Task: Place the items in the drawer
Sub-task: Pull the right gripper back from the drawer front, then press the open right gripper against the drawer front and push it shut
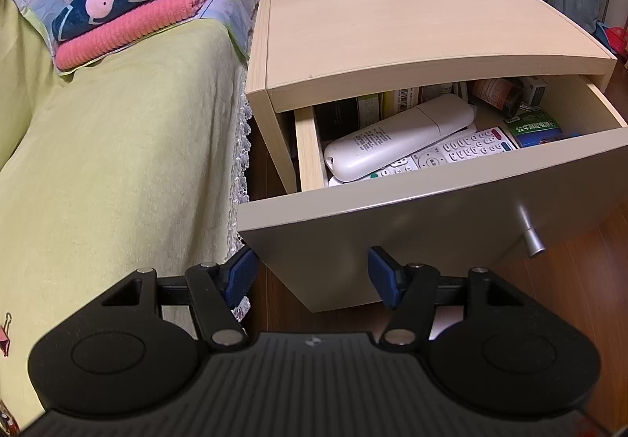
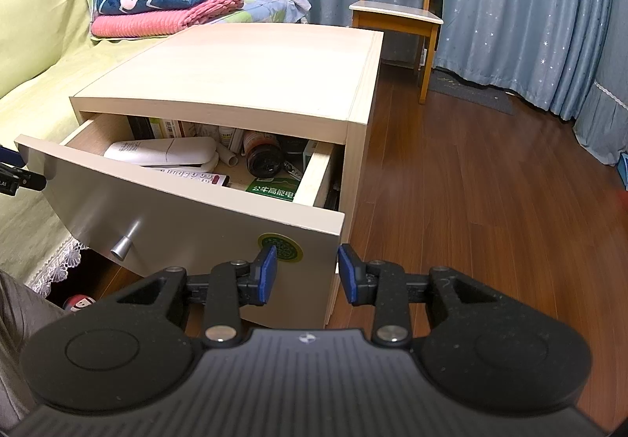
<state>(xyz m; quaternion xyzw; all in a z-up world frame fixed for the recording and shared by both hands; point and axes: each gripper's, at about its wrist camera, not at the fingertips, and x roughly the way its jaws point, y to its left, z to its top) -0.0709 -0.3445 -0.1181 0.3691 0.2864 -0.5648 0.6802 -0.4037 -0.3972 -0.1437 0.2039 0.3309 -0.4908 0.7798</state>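
The drawer (image 1: 431, 217) of the pale wooden nightstand (image 1: 392, 36) stands pulled out, its grey front toward the cameras and its metal knob (image 1: 530, 236) sticking out low on that front. The nightstand's top covers the far part of the drawer, so the boxes and bottles packed at the back are only partly seen and hard to make out.

Inside, a white remote (image 1: 400, 134) lies face down, its long axis running from near left to far right. It rests on top of a second remote with buttons (image 1: 451, 152), which points much the same way and is half hidden under it. To the right sit a dark jar (image 2: 265, 158) and a green packet (image 2: 274, 189), the packet cut off by the drawer front.

The left gripper (image 1: 310, 276) hangs in front of the drawer's left lower corner, jaws wide and holding nothing. The right gripper (image 2: 308, 272) hangs at the drawer's right corner, close to a round green sticker (image 2: 288, 248), jaws part open and bare.

A bed (image 1: 98, 162) with folded blankets (image 1: 133, 5) lies to the left, a chair (image 2: 396, 13) and blue curtains (image 2: 522, 5) stand beyond.
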